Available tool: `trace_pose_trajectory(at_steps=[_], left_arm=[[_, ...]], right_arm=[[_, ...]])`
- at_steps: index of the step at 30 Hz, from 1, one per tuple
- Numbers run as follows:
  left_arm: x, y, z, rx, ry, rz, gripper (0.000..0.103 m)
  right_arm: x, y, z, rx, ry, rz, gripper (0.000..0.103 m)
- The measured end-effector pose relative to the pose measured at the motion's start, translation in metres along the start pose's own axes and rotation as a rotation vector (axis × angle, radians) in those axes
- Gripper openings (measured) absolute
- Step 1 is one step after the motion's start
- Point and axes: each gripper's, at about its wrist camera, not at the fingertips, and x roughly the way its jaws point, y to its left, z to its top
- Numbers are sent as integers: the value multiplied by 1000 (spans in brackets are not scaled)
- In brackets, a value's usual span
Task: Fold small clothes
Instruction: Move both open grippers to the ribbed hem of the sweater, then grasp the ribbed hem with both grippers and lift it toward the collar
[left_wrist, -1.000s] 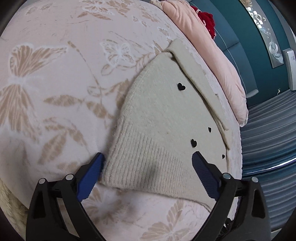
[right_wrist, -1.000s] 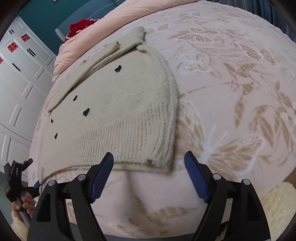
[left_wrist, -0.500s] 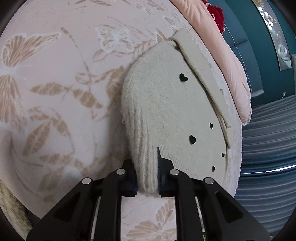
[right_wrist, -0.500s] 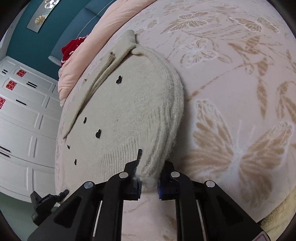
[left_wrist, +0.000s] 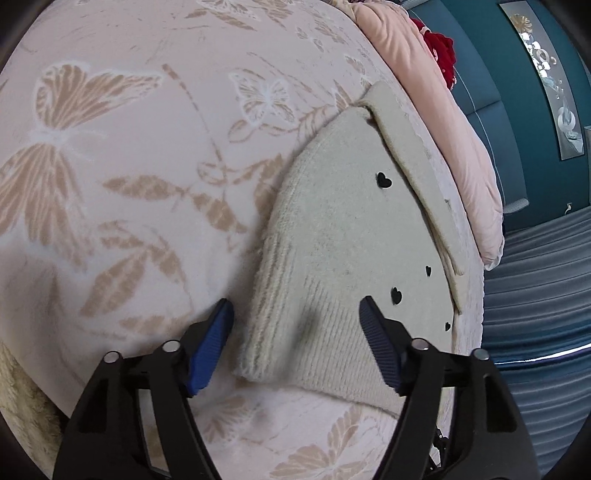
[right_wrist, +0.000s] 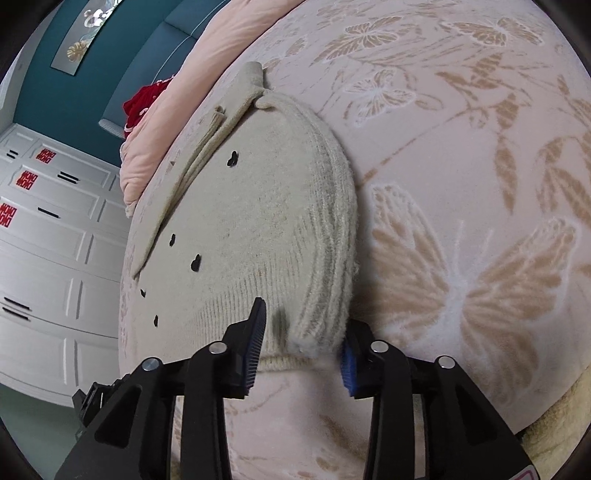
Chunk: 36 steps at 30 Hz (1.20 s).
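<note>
Opening left gripper (left_wrist: 295, 328) straddles sweater (left_wrist: 343, 236) hem corner — pads clear.

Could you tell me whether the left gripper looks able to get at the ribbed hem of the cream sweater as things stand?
Probably yes: the left gripper is opening with the sweater's ribbed hem between its blue pads, and nothing blocks it.

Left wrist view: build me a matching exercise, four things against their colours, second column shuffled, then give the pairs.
Things:
1. sweater
2. heart shapes on the sweater
3. pads of the left hand-held gripper
4. bundle past the quilt

Colours:
A. red
B. cream
C. blue
D. black

Pairs: 1-B, 2-D, 3-C, 4-A
</note>
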Motion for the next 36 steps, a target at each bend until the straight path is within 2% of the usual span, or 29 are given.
trace_pose_trajectory(at_steps=[1, 3, 5, 6, 7, 8, 10, 16, 20, 23, 27, 29, 32, 33, 35, 36], left_arm=[[3, -6, 1, 9, 2, 7, 85], [9, -16, 5, 32, 1, 26, 84], [14, -22, 10, 38, 32, 15, 65], [16, -22, 13, 27, 61, -1, 45], [16, -22, 15, 12, 77, 0, 24], [14, -21, 16, 2, 83, -3, 13], [1, -24, 19, 11, 77, -17, 8], [-67, -44, 7, 127, 31, -99, 6], [-108, -42, -20, 205, 46, -89, 6], [-130, -18, -52, 217, 103, -67, 6], [-123, 17, -100, 256, 222, 10, 7], [-109, 31, -114, 222, 244, 23, 9], [-90, 38, -117, 154, 253, 19, 12], [-86, 38, -117, 145, 245, 40, 15], [-79, 35, -114, 159, 233, 63, 33], [-76, 32, -112, 172, 221, 87, 50]], right_arm=[[2, 2, 1, 2, -2, 6, 50], [6, 9, 4, -5, -8, -5, 54], [12, 18, 7, -24, -10, -30, 52], [14, 22, 9, -32, -9, -41, 47], [15, 26, 12, -39, -5, -46, 24], [16, 29, 16, -44, 6, -47, 12], [9, 35, 21, -47, -3, -24, 10], [-59, 68, 21, -226, -25, 35, 7], [-103, 65, 10, -340, 47, 25, 7], [-125, 42, -14, -425, 131, -30, 7], [-116, -4, -60, -490, 325, -151, 7], [-110, -19, -72, -474, 351, -162, 8], [-102, -24, -76, -420, 318, -146, 13], [-98, -25, -76, -397, 315, -141, 16], [-90, -25, -80, -383, 318, -153, 20], [-86, -24, -83, -390, 324, -162, 22]])
